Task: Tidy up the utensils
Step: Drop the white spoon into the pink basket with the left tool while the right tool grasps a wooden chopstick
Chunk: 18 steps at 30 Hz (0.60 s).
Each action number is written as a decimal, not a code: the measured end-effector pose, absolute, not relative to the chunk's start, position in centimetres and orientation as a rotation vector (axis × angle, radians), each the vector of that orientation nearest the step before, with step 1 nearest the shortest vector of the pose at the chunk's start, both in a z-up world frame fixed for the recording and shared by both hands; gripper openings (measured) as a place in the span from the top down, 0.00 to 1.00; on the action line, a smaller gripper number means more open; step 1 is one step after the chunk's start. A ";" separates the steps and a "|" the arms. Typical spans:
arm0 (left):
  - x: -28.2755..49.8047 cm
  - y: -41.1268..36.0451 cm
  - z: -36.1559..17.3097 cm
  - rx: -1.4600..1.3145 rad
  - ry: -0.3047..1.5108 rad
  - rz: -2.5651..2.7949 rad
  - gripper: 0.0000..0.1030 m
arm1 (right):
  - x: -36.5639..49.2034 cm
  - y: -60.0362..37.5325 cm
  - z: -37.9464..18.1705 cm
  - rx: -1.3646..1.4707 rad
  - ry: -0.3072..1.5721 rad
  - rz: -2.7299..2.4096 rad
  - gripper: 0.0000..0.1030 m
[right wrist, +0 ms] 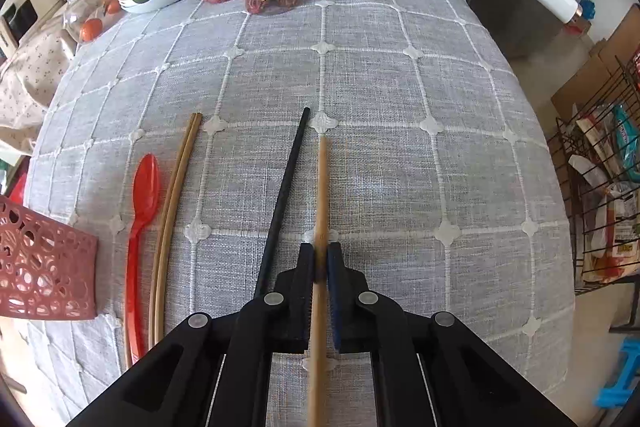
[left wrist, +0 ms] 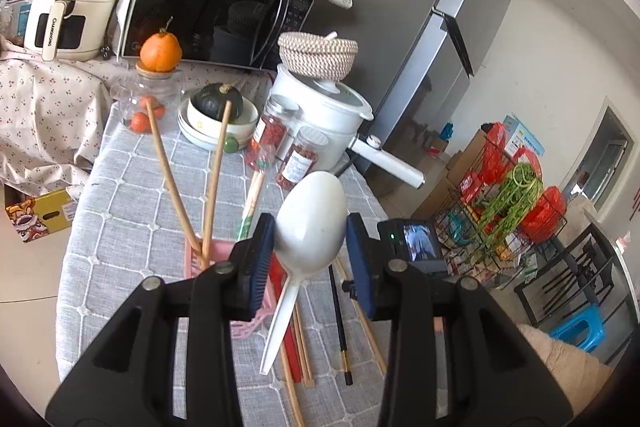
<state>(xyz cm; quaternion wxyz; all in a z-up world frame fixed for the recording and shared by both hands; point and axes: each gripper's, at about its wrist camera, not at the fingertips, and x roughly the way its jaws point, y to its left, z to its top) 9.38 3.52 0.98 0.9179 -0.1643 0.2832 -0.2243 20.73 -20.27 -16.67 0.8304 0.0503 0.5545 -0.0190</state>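
My left tongs (left wrist: 310, 259) stand open, the blue pads wide of a white spoon (left wrist: 308, 223) whose bowl sits between them. The left pad looks to touch the bowl's edge and the right pad stands clear of it; whether the spoon is gripped lower down I cannot tell. Its handle slants down toward the bench (left wrist: 132, 187), which wears a grey checked cloth. Just left of the tongs a pink basket (left wrist: 224, 255) holds two wooden chopsticks (left wrist: 192, 183) standing tilted and crossed. Under the spoon lie more chopsticks, a black chopstick (left wrist: 340, 323) among them.

My right tongs (right wrist: 321, 267) are closed tight on a single wooden chopstick (right wrist: 322, 183), which runs straight ahead between the pads, its far end over the cloth. Just beside it on the left lies the black chopstick, angled slightly away. Further left a pair of tan chopsticks (right wrist: 176, 195) lies side by side, then a red spoon (right wrist: 140, 219), with the basket's edge at the far left.
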 end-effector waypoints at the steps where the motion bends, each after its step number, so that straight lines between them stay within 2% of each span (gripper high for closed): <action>1: 9.4 3.8 1.3 -0.343 0.553 -0.445 0.63 | 20.5 -20.7 -16.6 0.135 1.174 -0.029 0.94; 8: 9.2 4.1 2.0 -0.309 0.312 -0.332 0.63 | 18.0 -23.3 -12.9 0.275 1.052 0.034 0.94; 18: 11.1 3.8 0.0 -0.354 0.286 -0.242 0.63 | 13.9 -25.0 -6.7 0.350 0.820 0.093 0.94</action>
